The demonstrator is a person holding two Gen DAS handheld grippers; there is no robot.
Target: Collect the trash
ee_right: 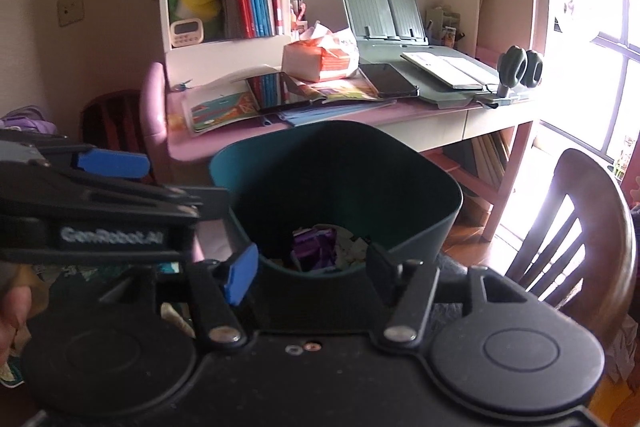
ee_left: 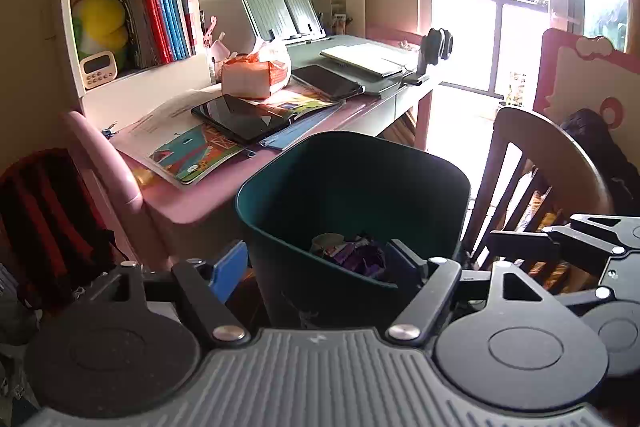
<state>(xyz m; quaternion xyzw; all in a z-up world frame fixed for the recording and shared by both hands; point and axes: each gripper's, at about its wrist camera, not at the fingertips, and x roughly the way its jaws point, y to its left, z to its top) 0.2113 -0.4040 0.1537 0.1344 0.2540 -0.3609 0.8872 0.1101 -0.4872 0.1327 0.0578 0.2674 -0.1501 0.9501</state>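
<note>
A dark green waste bin (ee_left: 352, 187) stands in front of the pink desk, seen also in the right wrist view (ee_right: 336, 163). Purple wrappers and paper scraps (ee_left: 356, 255) lie at its bottom, also visible in the right wrist view (ee_right: 320, 247). My left gripper (ee_left: 316, 267) is open and empty, its fingers straddling the bin's near rim. My right gripper (ee_right: 308, 267) is open and empty, also at the bin's near rim. The left gripper shows at the left of the right wrist view (ee_right: 116, 163), and the right gripper at the right of the left wrist view (ee_left: 560, 239).
The pink desk (ee_left: 200, 199) holds a tablet (ee_left: 240, 117), open books, a tissue pack (ee_left: 252, 77), a phone and a grey book stand. A wooden chair (ee_right: 580, 227) stands right of the bin. A pink chair back (ee_left: 108, 163) and a red backpack (ee_left: 44, 227) are at left.
</note>
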